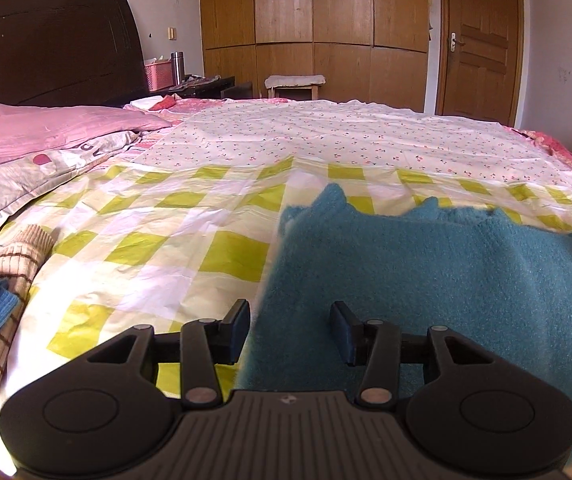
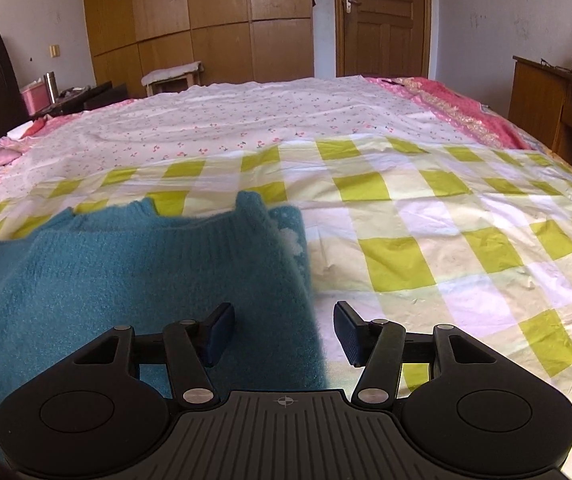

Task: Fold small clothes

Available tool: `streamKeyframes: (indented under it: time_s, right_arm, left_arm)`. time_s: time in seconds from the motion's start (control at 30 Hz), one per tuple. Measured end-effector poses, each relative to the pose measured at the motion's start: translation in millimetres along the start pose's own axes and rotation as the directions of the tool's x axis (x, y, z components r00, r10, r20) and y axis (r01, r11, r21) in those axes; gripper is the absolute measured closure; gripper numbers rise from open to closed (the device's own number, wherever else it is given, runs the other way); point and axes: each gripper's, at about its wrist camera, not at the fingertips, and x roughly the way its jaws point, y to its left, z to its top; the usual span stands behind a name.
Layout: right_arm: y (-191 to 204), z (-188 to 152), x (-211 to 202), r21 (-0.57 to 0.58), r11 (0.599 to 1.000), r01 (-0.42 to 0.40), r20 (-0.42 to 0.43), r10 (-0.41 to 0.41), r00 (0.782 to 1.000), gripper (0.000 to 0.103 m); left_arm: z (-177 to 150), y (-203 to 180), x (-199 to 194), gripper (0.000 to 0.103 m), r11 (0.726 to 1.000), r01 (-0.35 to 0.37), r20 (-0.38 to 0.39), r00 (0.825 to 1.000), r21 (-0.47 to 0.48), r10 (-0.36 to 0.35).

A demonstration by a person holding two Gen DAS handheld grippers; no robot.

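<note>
Teal knit sweater (image 1: 425, 280) is straddled at each near side edge by the wide-open, empty left claw (image 1: 289, 330) and right claw (image 2: 284, 330); both edges should be pinched evenly, then carried toward 12 o'clock.

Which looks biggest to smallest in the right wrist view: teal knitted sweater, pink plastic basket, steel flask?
1. Teal knitted sweater, though nearness to the camera inflates it.
2. Pink plastic basket.
3. Steel flask, narrower than the basket beside it.
</note>
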Motion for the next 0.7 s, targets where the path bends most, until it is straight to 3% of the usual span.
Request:
streamKeyframes:
  time_s: [0.23,0.33,0.43,0.6,0.7]
  right_arm:
    - [4,3,-27,-0.009,1.0,-0.026,0.041,0.027,0.999,0.05]
    - [9,-2,-24,-0.041,0.999,-0.019,0.012,0.019,1.0,0.045]
    - [12,-10,-9,-0.053,0.998,-0.014,-0.077,0.01,0.997,0.046]
    - [2,-10,-16,0.024,0.999,-0.046,-0.069,0.047,0.997,0.045]
    - [-1,-15,-26,0.011,0.997,-0.07,-0.059,0.07,0.996,0.04]
  left_arm:
    - [-3,2,-12,0.053,1.0,0.003,0.01,1.0,0.02,-0.003]
    - [-6,2,-12,0.053,1.0,0.006,0.0,1.0,0.028,-0.006]
    - [-8,2,-12,0.053,0.999,0.011,-0.006,1.0,0.035,-0.01]
    - [-8,10,-17,0.053,0.998,0.058,-0.006,0.998,0.005,-0.058]
    - [-11,16,-17,0.052,0.996,0.083,-0.007,0.996,-0.01,-0.084]
